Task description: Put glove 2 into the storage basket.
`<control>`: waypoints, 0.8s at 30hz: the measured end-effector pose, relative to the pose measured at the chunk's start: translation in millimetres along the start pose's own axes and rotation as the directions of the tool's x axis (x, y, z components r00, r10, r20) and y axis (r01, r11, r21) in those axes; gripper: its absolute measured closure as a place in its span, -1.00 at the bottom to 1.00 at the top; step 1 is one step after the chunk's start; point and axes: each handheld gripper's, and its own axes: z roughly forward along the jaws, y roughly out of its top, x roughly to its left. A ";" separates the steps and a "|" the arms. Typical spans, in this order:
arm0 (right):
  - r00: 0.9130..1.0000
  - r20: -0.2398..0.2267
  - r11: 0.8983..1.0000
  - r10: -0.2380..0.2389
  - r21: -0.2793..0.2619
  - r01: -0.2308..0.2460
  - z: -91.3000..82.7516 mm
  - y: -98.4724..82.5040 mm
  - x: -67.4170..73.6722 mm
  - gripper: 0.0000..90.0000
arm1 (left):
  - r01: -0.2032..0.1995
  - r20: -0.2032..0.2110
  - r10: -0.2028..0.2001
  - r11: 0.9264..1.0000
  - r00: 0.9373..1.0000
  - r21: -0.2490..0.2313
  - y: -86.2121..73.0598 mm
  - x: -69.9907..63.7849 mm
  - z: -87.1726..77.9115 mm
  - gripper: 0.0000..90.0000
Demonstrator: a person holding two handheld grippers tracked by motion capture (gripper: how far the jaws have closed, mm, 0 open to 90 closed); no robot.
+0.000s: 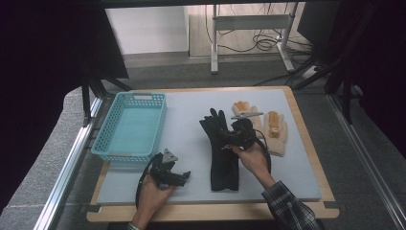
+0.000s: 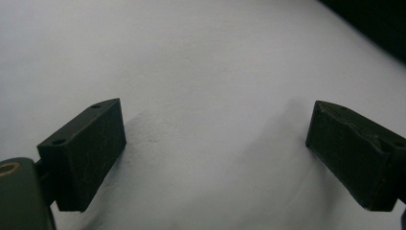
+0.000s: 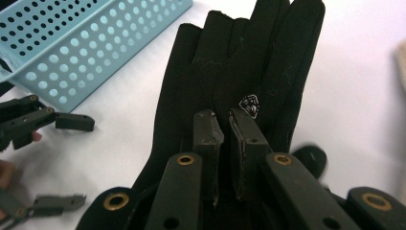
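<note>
Forearms enter from bottom edge onto a pale grey mat [image 1: 191, 103] set on a wood-edged table [image 1: 309, 143]. Left gripper [image 1: 184, 176] sits low on bare mat near front, jaws wide apart w/ nothing between. Right gripper [image 1: 229, 135] is over the black glove [image 1: 221, 163] lying flat mid-mat, jaws nearly together; can't tell if fabric is pinched. Blue basket [image 1: 130, 125] at left, tan gloves [image 1: 268, 125] at right. Beyond: grey carpet, white desk legs [image 1: 215, 43], loose cables, dark curtains at both sides.

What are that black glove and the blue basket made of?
The black glove looks like soft matte fabric, perhaps knit or neoprene: it lies limp, with lint on it. The blue basket looks like smooth moulded plastic, with even round holes through its walls.
</note>
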 end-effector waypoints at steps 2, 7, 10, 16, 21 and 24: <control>1.000 0.005 1.000 0.018 -0.004 -0.018 -7.2 -7.4 1.4 0.80 | -0.001 -0.001 0.001 1.000 1.000 0.001 0.0 0.1 0.0 -0.86; 0.999 0.023 1.000 0.024 -0.007 -0.024 -21.8 -26.1 8.7 0.80 | -0.002 -0.001 0.002 1.000 1.000 0.001 0.0 0.1 -0.1 -0.86; 0.999 0.030 1.000 0.022 -0.013 -0.021 -32.0 -43.7 17.5 0.79 | 0.001 -0.001 -0.001 1.000 1.000 -0.002 0.0 -0.1 0.1 -0.86; 0.997 0.078 1.000 -0.019 0.026 0.017 -23.4 -76.2 24.1 0.72 | 0.003 -0.001 -0.003 1.000 1.000 -0.002 -0.1 -0.2 0.1 -0.86; 0.998 0.060 0.999 -0.036 0.037 0.034 -20.6 -78.4 21.1 0.38 | 0.003 0.000 -0.003 1.000 1.000 -0.001 -0.1 -0.3 0.1 -0.86; 0.992 0.093 0.996 -0.087 -0.003 0.088 -24.7 -57.6 16.9 0.31 | 0.003 -0.001 -0.003 1.000 1.000 -0.002 -0.1 -0.3 0.1 -0.86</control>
